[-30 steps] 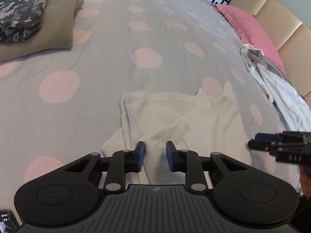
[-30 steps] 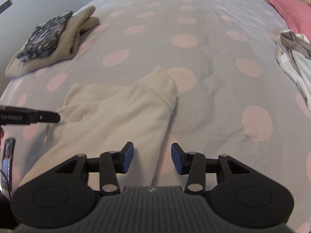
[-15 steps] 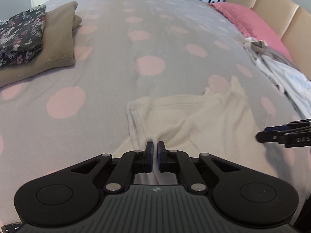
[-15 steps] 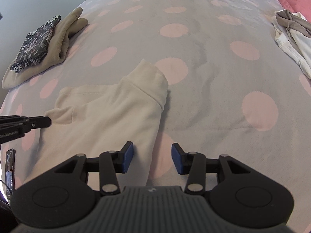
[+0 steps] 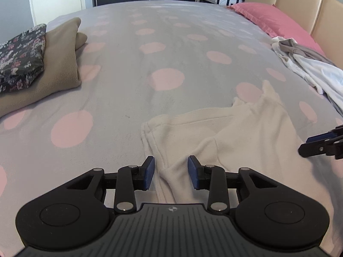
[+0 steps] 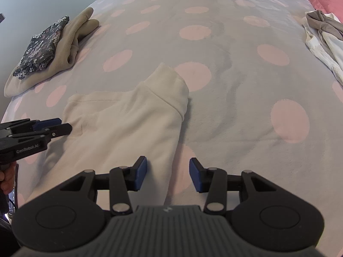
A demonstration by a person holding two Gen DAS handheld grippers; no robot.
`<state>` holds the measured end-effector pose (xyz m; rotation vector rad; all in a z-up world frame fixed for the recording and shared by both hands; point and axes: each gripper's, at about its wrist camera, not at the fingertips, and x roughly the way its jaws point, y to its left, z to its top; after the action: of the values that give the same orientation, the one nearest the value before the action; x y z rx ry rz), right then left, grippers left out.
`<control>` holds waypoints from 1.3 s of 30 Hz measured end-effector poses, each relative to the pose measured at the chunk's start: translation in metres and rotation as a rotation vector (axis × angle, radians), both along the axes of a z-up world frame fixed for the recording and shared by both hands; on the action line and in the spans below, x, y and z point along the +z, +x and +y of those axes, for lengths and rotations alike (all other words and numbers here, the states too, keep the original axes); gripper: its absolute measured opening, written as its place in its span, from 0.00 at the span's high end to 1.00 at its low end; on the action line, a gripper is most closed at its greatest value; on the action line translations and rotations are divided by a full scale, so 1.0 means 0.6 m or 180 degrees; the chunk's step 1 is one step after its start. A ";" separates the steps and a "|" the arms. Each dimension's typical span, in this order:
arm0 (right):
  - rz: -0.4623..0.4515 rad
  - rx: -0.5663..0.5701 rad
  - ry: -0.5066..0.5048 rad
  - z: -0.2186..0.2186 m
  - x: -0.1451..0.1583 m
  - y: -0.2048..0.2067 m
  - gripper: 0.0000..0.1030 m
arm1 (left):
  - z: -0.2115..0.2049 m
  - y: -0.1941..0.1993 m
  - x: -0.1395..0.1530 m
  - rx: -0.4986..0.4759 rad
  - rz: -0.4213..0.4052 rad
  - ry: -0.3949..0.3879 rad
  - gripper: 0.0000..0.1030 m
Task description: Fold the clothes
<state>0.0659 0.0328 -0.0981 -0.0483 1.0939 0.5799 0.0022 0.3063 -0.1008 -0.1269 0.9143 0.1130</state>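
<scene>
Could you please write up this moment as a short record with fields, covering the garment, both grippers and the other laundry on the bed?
surface: bedspread, grey with pink dots
garment in work: cream sweater, lying partly folded, cuffed sleeve end pointing up the bed
left gripper: jaws opening, a ridge of the cream sweater between them, pads clear of it
right gripper: open, over the sweater's right edge
folded stack: floral garment on tan fleece, far left
unfolded pile: white and taupe clothes, right, beside pink pillow
</scene>
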 end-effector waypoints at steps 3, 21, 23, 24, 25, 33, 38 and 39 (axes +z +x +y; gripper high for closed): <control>-0.0023 -0.0007 0.0065 -0.001 -0.001 0.002 0.54 | 0.003 0.004 -0.004 -0.0003 0.0007 -0.0060 0.85; -0.0423 -0.0029 0.0300 0.014 0.028 0.006 0.69 | 0.027 -0.008 0.036 0.0160 -0.0050 0.0036 0.95; -0.0505 0.0032 0.0317 0.022 0.030 0.007 0.72 | 0.032 -0.005 0.021 0.0180 0.0023 0.0063 0.95; -0.0528 0.0060 0.0309 0.026 0.029 0.009 0.74 | 0.033 -0.005 0.018 0.0181 0.0040 0.0065 0.95; -0.0538 0.0081 0.0269 0.032 0.025 0.013 0.75 | 0.034 -0.004 0.015 0.0181 0.0056 0.0066 0.95; -0.0302 0.0112 -0.0074 0.060 -0.027 0.036 0.78 | 0.025 0.000 0.007 0.0158 0.0124 0.0106 0.93; -0.0410 0.0132 -0.0043 0.054 0.001 0.013 0.77 | 0.013 -0.013 0.042 0.0180 -0.0004 0.0193 0.80; -0.0415 0.0131 -0.0015 0.051 0.009 0.005 0.77 | 0.009 -0.016 0.051 0.0181 -0.0025 0.0226 0.80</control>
<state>0.0687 0.0632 -0.0924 -0.1115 0.9695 0.6028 -0.0075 0.3115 -0.0701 -0.0874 0.8981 0.1973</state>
